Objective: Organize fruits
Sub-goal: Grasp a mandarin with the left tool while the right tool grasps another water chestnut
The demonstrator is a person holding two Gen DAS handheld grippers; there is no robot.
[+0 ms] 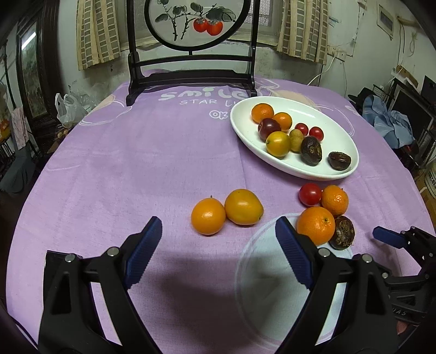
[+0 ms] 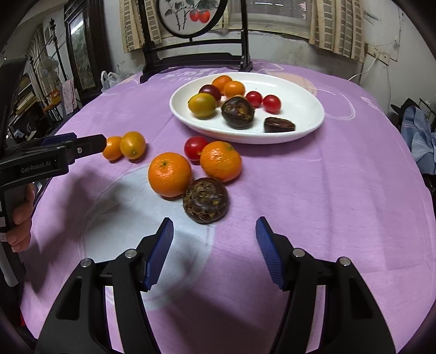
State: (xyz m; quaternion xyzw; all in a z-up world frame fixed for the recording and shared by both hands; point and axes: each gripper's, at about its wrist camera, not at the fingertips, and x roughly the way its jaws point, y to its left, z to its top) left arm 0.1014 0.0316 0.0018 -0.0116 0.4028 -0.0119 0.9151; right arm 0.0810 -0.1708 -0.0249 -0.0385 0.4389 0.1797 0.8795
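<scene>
With both grippers' fingers spread and empty, centre your right gripper (image 2: 214, 253) squarely over the dark round fruit (image 2: 205, 200) before closing, clear of the neighbouring orange (image 2: 169, 174).

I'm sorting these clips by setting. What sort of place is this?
Most likely a lived-in room of a home, a dining or sitting room. A table under a purple printed cloth holds a white dish of fruit, a painted screen stands behind it, and checked curtains hang at the window.
</scene>
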